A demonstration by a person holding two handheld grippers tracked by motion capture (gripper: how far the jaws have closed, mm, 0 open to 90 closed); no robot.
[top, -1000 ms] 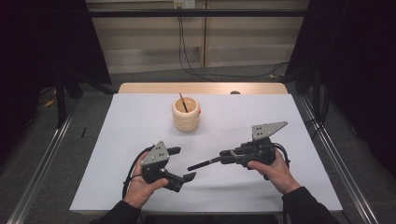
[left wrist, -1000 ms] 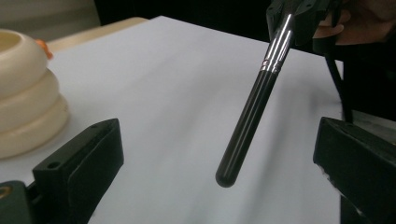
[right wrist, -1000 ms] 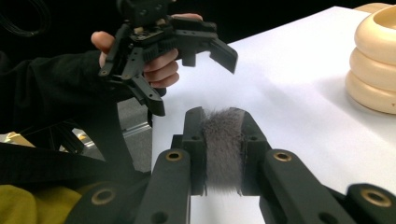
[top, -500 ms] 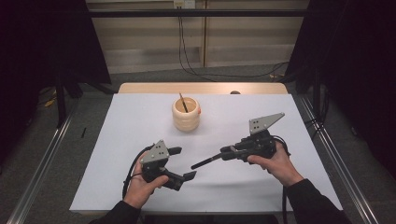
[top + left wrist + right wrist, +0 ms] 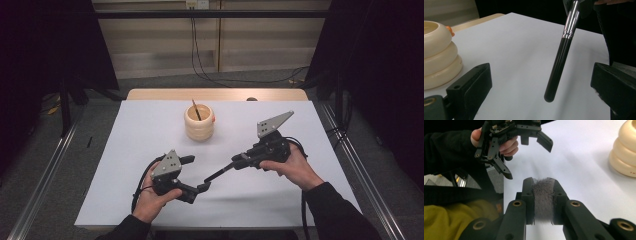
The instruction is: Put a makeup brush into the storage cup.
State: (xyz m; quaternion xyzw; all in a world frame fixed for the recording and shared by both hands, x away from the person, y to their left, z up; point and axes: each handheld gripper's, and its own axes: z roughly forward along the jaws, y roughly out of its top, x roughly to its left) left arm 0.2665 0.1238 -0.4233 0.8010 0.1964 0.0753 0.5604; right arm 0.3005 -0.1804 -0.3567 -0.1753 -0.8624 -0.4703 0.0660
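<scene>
Left hand-held gripper (image 5: 194, 174) sits low in the left hand (image 5: 150, 200), jaws spread wide and pointing toward the right one. Right hand-held gripper (image 5: 239, 161) is gripped from behind by the right hand (image 5: 292, 167), raised, angled down toward the left, jaws clamped close together.

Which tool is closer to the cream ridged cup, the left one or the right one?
Right, narrowly. The right tool, shut on the makeup brush, sits to the right of the cup and nearer the person; the open left tool is farther toward the person.
</scene>
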